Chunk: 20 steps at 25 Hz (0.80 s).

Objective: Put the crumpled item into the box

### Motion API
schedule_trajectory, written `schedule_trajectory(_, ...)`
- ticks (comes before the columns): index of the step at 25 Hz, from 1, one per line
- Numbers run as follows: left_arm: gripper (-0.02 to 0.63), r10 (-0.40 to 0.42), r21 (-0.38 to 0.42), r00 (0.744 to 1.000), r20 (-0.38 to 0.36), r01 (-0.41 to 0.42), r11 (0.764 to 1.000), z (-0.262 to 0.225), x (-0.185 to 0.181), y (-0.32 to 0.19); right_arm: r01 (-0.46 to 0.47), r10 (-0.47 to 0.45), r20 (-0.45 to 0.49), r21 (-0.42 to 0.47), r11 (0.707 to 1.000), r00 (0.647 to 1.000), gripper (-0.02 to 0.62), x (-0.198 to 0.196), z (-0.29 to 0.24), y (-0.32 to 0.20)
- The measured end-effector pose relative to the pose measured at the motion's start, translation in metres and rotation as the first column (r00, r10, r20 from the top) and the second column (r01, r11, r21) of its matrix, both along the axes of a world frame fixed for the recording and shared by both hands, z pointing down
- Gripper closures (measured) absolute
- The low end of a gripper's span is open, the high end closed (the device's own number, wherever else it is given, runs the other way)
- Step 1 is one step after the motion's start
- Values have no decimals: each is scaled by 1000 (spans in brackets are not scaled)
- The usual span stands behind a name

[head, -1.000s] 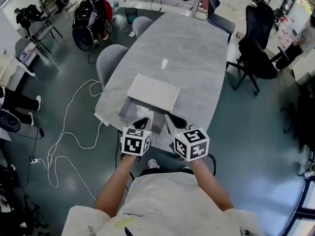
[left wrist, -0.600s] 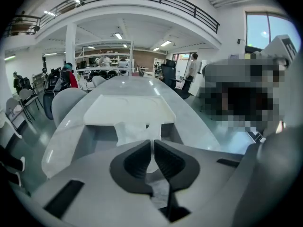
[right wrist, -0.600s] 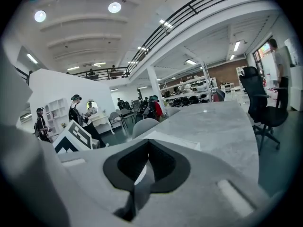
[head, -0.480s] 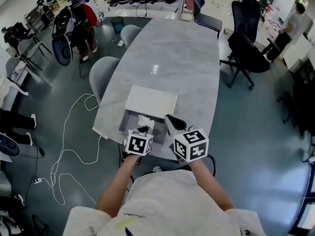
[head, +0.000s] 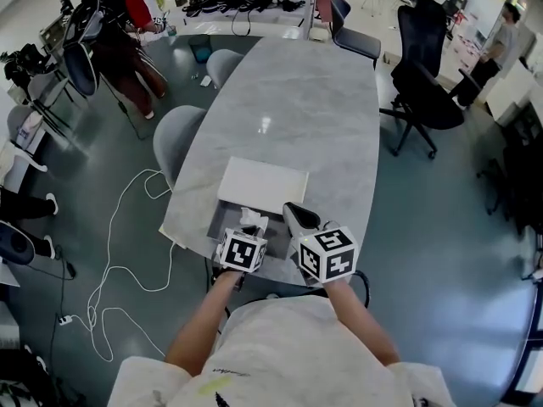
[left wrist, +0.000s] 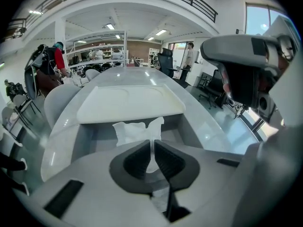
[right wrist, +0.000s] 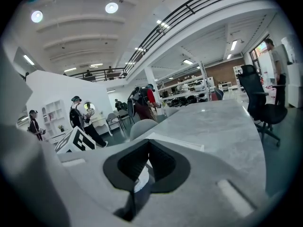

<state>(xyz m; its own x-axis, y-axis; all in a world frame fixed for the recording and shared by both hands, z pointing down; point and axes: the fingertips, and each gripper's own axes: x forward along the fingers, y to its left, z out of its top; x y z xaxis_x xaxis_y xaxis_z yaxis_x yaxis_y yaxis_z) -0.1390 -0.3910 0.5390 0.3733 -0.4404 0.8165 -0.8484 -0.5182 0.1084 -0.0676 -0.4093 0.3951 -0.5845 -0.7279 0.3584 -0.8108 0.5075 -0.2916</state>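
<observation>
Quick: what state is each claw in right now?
Left claw: shut on the crumpled paper.
Right claw: shut, holding nothing.

**Bright, even light; heavy fisheye**

Ceiling lights point(right wrist: 111, 7) and a window point(left wrist: 258, 18) flood the room. A pale glare spot sits on the tabletop point(head: 265, 124). Shadows are soft. Both gripper views curve strongly, with black corners and blurred foregrounds.

The head camera looked steeply down from above the person onto the near end of the table point(head: 305, 100) and the box point(head: 222, 217). The left gripper view sat low and close, facing lengthwise over the box. The right gripper view was tilted upward, taking in tabletop and ceiling. All three shared the tabletop and the box's lid point(head: 263, 183).
</observation>
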Motion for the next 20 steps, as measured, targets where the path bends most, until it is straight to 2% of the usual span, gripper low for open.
schedule_trajectory(12, 580, -9, 35, 999, -53, 11, 999, -15, 3, -4, 23, -23, 12, -20, 1000, 1000, 591, -3, 5, -2)
schedule_trajectory(20, 580, -87, 82, 990, -107, 96, 992, -49, 0, -1, 80, -80, 9, -26, 996, 997, 591, -3, -1, 5)
